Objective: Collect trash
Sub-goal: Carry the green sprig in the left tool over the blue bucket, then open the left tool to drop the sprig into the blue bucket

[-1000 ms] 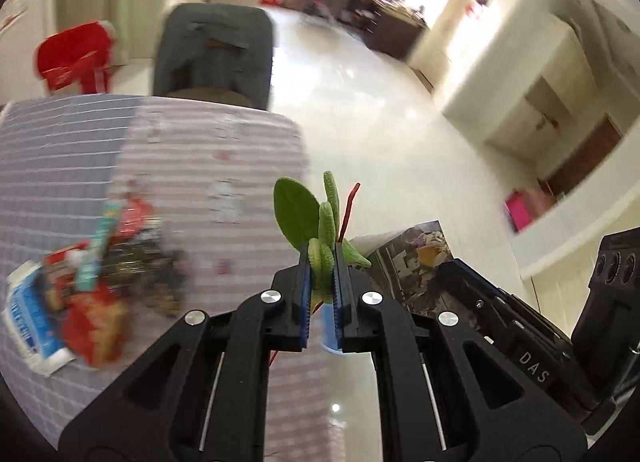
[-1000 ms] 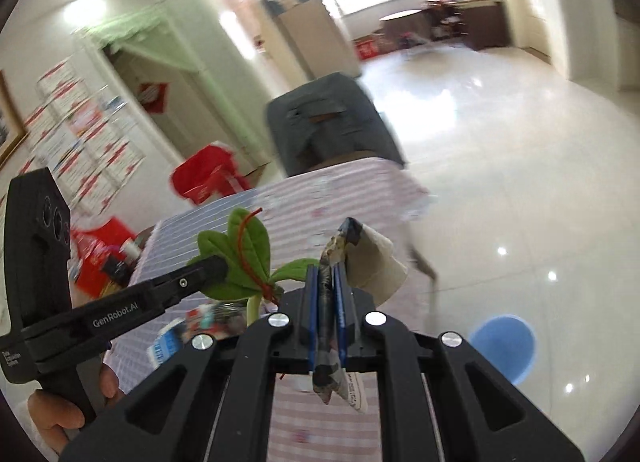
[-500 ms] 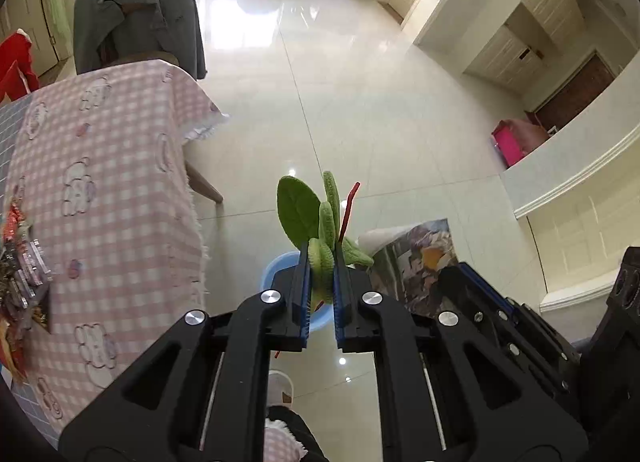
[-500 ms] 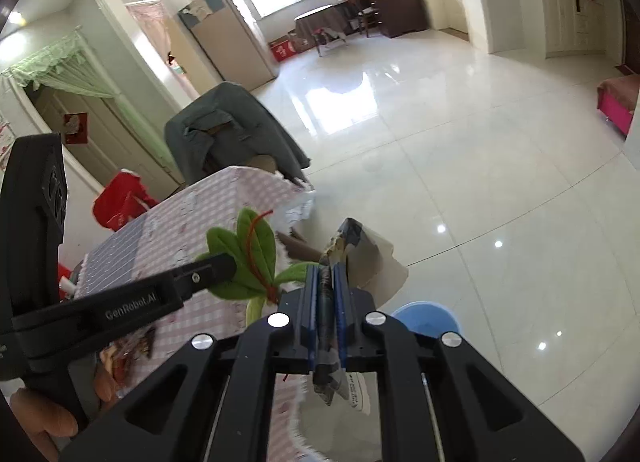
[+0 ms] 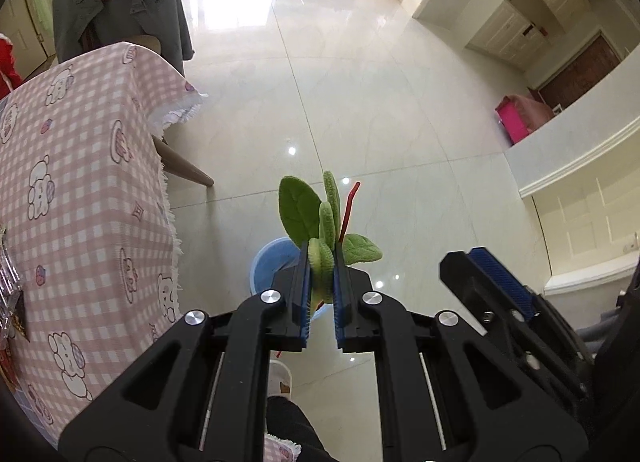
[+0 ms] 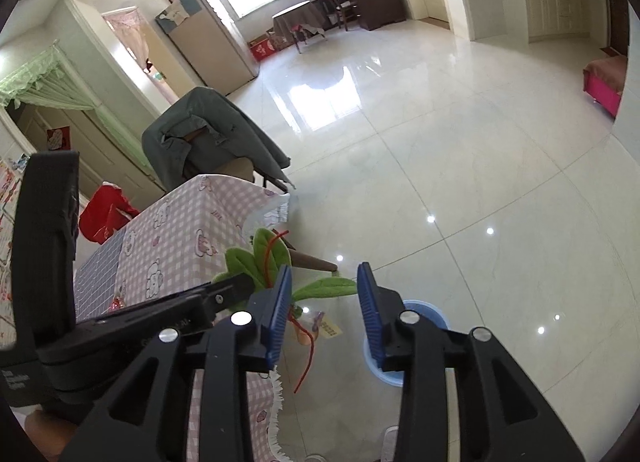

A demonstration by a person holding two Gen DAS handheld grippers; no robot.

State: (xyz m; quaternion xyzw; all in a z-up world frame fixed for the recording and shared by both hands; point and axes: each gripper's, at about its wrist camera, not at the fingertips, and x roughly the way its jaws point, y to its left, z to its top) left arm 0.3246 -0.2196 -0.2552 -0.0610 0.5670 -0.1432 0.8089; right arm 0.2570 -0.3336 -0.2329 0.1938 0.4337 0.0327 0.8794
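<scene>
We hold two grippers over the floor beside the table (image 5: pixel 80 189), w/ the blue bin (image 6: pixel 420 312) below, lower centre of both views.

Left gripper (image 5: pixel 321 286): pads clamped on the green fabric leaf sprig (image 5: pixel 316 217), its red wire stem (image 5: pixel 349 207) poking up and trailing under the jaws. Sprig sits in centre frame, roughly above the bin (image 5: pixel 272 262), not in it yet.

Right gripper (image 6: pixel 326 314): jaws spread wide, nothing btwn them. In the right view a small printed wrapper (image 6: pixel 330 328) shows just below the gap, lower centre. We can't tell if it's mid-air or on the floor, nor whether it's lined up w/ the bin mouth.

Risks, as we judge them:
- Wrapper is light and flat, may drift and land beside the bin instead of inside.
- Sprig is light and top-heavy w/ splayed leaves; if we release while off-centre it could catch the rim and tip out. Fuzzy fabric or the wire may also snag on the ribbed pads and hang on after opening.
- Both grippers are close together, so a clash is possible.

Containers: the bin is the only one; its inside is mostly hidden by the grippers, contents not readable. More wrappers (image 5: pixel 10 302) lie on the table at far left edge of the left view, so more trips look likely.
</scene>
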